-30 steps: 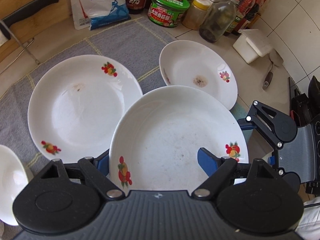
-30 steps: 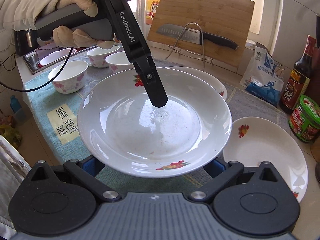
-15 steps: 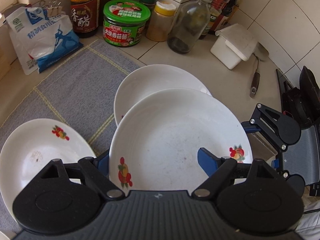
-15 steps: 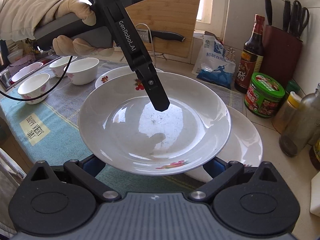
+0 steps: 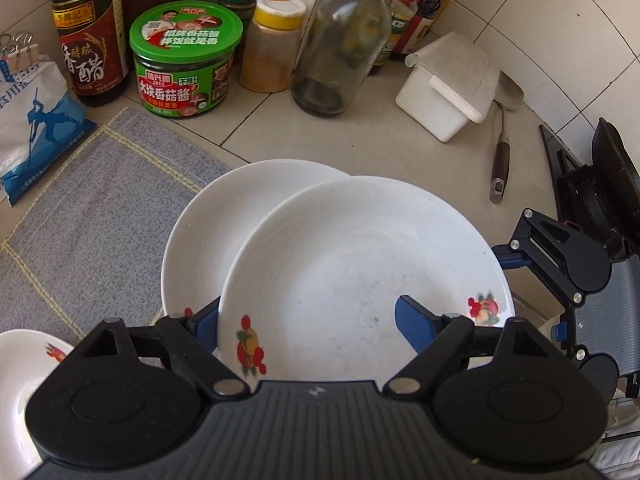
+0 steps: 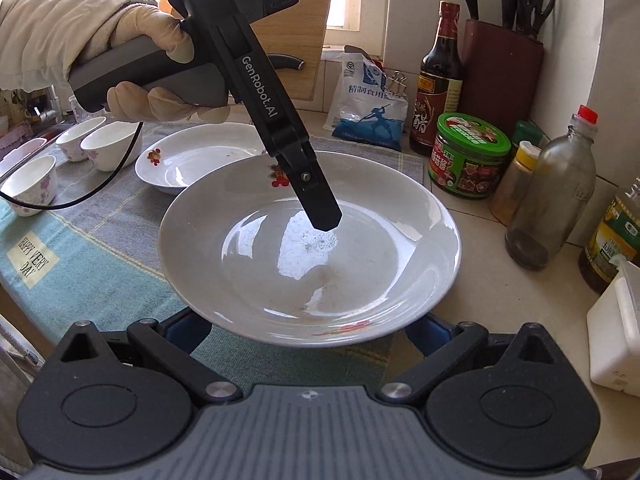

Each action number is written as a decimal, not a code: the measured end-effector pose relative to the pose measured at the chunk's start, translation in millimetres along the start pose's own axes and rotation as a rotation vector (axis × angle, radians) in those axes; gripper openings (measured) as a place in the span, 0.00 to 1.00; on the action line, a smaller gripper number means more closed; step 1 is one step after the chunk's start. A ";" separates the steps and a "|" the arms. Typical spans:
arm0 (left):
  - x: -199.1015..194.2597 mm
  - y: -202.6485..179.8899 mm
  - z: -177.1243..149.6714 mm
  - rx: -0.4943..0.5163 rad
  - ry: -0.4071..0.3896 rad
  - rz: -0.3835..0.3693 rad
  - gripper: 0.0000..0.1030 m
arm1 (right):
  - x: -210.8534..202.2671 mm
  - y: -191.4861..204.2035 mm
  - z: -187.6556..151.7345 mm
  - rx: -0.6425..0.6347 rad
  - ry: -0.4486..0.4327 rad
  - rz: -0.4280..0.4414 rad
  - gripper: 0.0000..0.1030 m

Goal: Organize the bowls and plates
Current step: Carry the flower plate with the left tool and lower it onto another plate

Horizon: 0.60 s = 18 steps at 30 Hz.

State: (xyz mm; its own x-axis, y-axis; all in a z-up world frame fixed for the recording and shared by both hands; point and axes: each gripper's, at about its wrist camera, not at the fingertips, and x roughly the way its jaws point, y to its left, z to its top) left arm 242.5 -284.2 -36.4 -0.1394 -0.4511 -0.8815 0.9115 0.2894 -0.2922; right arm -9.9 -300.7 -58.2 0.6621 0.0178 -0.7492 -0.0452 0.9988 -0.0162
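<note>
A white plate with fruit prints (image 5: pixel 360 264) (image 6: pixel 312 248) is held in the air over the counter by both grippers. My left gripper (image 5: pixel 308 320) (image 6: pixel 316 200) is shut on its rim, one finger (image 6: pixel 316 196) lying inside the plate. My right gripper (image 6: pixel 308 332) (image 5: pixel 532 280) holds the opposite rim; its fingertips are hidden under the plate. A second white plate (image 5: pixel 224 232) lies just below and left of the held one. A third plate (image 6: pixel 192 156) sits on the grey mat (image 5: pixel 92 200). Several small bowls (image 6: pixel 108 148) stand at the far left.
Along the wall stand a vinegar bottle (image 5: pixel 88 36), a green-lidded jar (image 5: pixel 184 60), a spice jar (image 5: pixel 272 48), a glass bottle (image 5: pixel 340 40), a white box (image 5: pixel 448 88), a spatula (image 5: pixel 500 152) and a salt bag (image 6: pixel 368 108). A knife block (image 6: pixel 504 72) is behind.
Both grippers have carried the held plate to the right, from over the mat to above the plate near the jars. The grip has not changed.
</note>
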 end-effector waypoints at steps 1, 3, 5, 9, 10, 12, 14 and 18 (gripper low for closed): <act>2.1 0.1 1.7 0.000 0.001 -0.001 0.84 | 0.0 -1.0 -0.4 0.004 0.000 -0.002 1.00; 5.9 0.7 4.2 0.000 0.004 -0.002 0.84 | -0.2 -2.9 -1.1 0.012 0.000 -0.007 1.00; 9.4 1.3 6.2 -0.001 0.008 -0.001 0.84 | -0.2 -3.6 -1.5 0.016 -0.001 -0.010 1.00; 14.4 2.6 8.2 0.000 0.016 -0.001 0.84 | 0.6 -5.0 -2.1 0.024 0.001 -0.011 1.00; 15.8 3.1 8.7 -0.001 0.017 -0.001 0.84 | 1.2 -5.2 -2.1 0.024 0.001 -0.012 1.00; 18.1 3.8 9.3 -0.001 0.019 -0.001 0.84 | 2.5 -5.9 -2.0 0.028 0.004 -0.012 1.00; 20.7 4.4 10.2 -0.003 0.023 0.000 0.84 | 3.1 -6.3 -1.7 0.030 0.005 -0.013 1.00; 26.1 5.8 10.6 -0.004 0.032 0.003 0.84 | 3.8 -7.0 -1.2 0.037 0.005 -0.010 1.00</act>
State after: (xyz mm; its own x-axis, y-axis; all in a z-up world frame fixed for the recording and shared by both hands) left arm 248.3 -303.2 -57.1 -0.1488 -0.4231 -0.8938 0.9103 0.2944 -0.2909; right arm -7.9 -307.7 -61.7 0.6585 0.0078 -0.7526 -0.0108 0.9999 0.0009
